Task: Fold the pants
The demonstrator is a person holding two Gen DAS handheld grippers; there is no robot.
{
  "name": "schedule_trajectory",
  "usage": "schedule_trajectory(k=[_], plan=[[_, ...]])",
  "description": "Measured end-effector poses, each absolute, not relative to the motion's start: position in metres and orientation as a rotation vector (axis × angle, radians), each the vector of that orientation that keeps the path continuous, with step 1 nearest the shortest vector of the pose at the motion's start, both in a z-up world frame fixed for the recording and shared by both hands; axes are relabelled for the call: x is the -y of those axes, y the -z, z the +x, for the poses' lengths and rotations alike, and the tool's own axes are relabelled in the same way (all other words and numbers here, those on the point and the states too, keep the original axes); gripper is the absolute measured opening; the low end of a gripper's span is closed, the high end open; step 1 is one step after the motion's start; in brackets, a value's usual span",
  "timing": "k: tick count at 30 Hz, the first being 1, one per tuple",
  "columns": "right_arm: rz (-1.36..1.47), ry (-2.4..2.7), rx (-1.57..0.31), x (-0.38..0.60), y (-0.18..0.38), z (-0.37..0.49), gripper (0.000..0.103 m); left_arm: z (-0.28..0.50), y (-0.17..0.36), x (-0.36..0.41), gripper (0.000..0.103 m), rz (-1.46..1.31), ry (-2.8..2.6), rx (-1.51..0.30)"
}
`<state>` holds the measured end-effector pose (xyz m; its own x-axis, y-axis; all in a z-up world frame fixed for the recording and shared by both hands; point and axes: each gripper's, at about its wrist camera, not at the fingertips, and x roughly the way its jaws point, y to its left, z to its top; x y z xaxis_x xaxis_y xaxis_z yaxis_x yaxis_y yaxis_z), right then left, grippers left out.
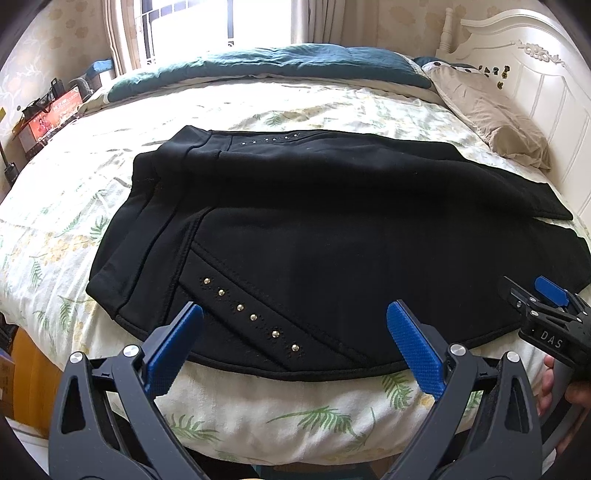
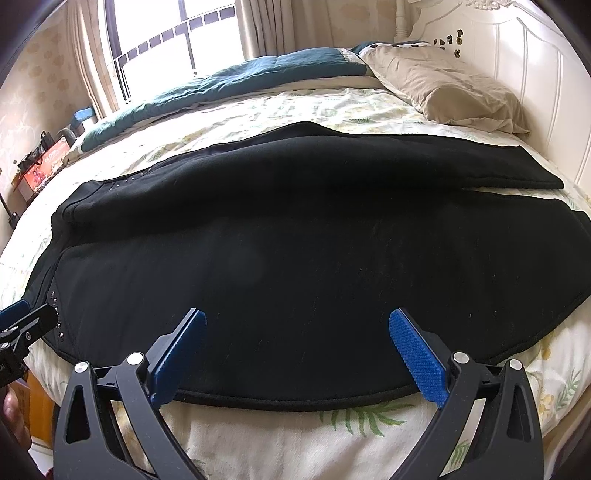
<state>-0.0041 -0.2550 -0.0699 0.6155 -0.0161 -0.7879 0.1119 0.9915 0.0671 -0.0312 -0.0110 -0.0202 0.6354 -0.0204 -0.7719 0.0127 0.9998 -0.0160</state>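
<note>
The pants (image 2: 295,240) run past the right edge, and the box (image 1: 48,118) print is too small to read.

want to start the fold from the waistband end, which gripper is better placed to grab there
Left. The open left gripper hovers at the near hem by the studded pocket trim, at the waist end of the black pants. The open right gripper faces plain leg fabric.

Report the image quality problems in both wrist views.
Left wrist view: window blown out white, strong fisheye bending of the bed, dark corner vignette. Right wrist view: same overexposed window, black pants lose fold detail, faint hazy smudge left of centre.
</note>
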Motion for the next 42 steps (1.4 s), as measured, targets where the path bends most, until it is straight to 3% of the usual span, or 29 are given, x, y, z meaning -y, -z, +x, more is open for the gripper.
schedule_trajectory(k=[42], plan=[[0.093,0.072,-0.917,0.2535,0.0616,-0.0068,0.099,-0.0375,0.0181,0.0056,0.100,-0.007,0.023,-0.877]])
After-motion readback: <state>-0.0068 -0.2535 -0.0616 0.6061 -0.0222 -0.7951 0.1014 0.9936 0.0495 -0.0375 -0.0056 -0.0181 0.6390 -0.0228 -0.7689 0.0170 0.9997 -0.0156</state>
